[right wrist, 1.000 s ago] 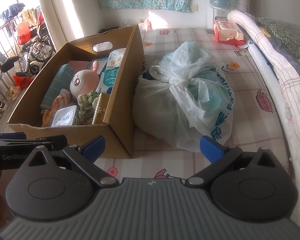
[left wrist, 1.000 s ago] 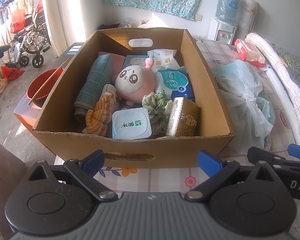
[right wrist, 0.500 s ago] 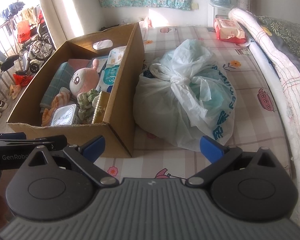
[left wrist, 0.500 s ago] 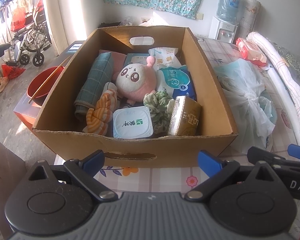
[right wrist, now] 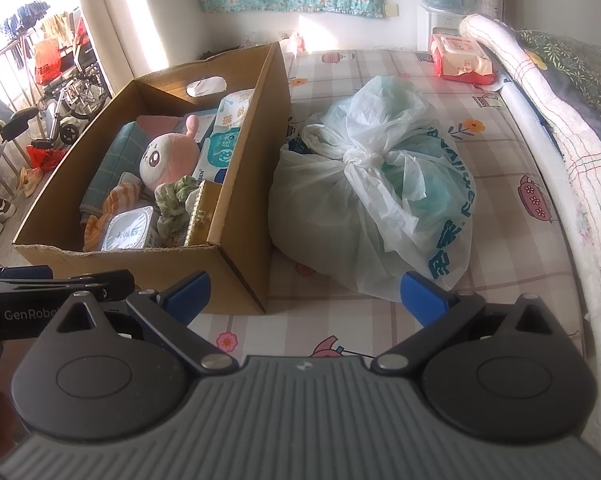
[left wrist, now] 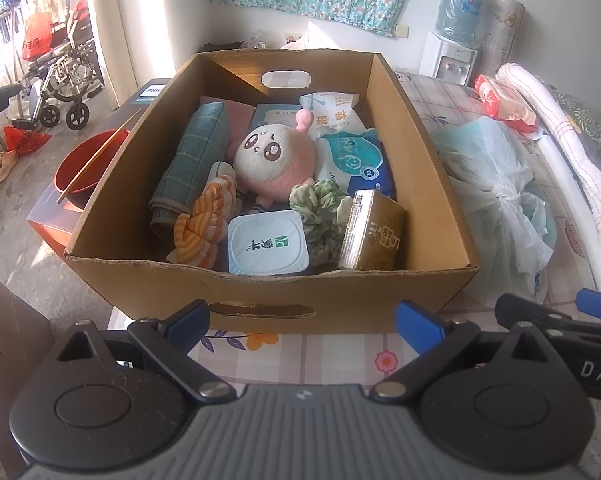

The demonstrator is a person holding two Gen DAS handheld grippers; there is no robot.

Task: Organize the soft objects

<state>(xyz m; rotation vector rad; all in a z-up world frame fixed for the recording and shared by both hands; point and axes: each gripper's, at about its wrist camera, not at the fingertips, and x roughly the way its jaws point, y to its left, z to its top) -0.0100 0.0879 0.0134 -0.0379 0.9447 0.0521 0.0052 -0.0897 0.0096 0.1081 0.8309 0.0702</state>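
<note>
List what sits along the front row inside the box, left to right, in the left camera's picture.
Striped orange cloth → white tub → green scrunchie → gold pack.

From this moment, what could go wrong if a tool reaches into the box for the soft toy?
1. The pink plush toy lies packed between the green scrunchie, the orange striped cloth and wipe packs, so a grasp may catch a neighbour too.
2. The left tool sits open before the cardboard box; its near wall may be bumped.
3. The tied plastic bag leans against the box side and could snag the right tool.
</note>
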